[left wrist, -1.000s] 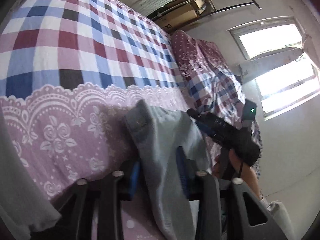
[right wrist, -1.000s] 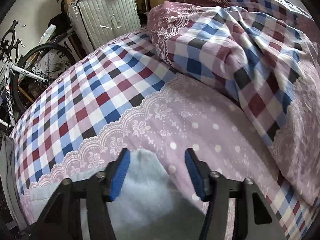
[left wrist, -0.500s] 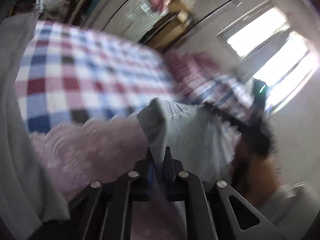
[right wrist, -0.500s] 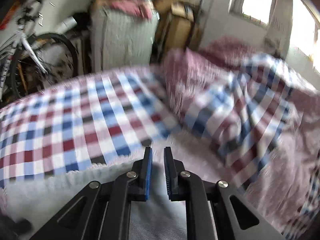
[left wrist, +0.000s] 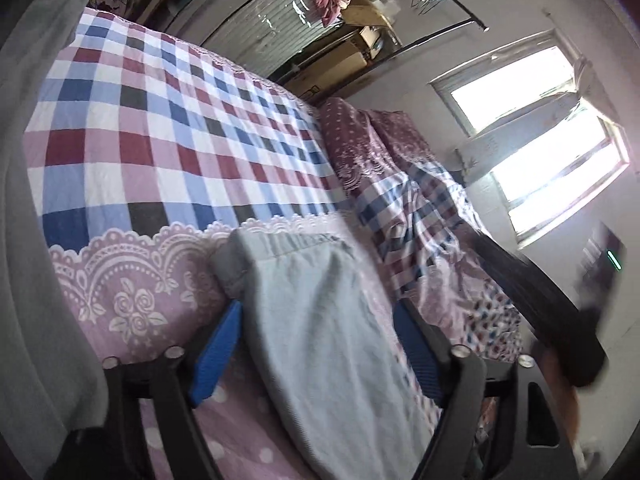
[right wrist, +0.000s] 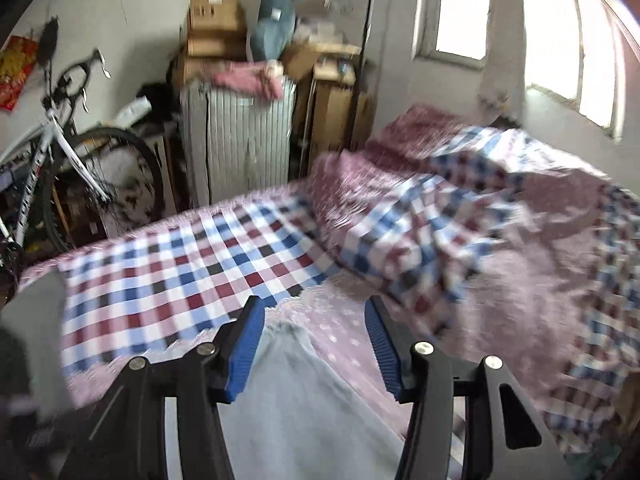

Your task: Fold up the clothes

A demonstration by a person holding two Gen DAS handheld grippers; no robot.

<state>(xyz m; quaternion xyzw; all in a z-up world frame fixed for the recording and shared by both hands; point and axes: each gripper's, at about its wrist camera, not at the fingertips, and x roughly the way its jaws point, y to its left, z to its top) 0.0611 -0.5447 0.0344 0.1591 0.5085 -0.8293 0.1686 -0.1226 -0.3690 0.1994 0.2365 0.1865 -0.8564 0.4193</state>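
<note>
A light grey garment (left wrist: 320,320) lies folded on the pink lace part of the bed, its ribbed hem (left wrist: 288,240) at the far end. My left gripper (left wrist: 316,344) is open above it, one blue pad on each side of the cloth. In the right wrist view the same grey garment (right wrist: 296,396) lies below my right gripper (right wrist: 316,344), which is open with nothing held. The other gripper shows as a dark shape (left wrist: 552,312) at the right of the left wrist view, with a hand under it.
The bed has a checked sheet (left wrist: 160,120) and a rumpled checked quilt (right wrist: 460,232) to the right. A second grey cloth (left wrist: 36,240) hangs at the left edge. A bicycle (right wrist: 60,148), a suitcase (right wrist: 236,140) and boxes (right wrist: 212,24) stand behind the bed.
Both grippers were shut on the grey garment half a second ago and have opened, letting it go. The garment now lies flat on the bed. The right gripper has lifted back.
</note>
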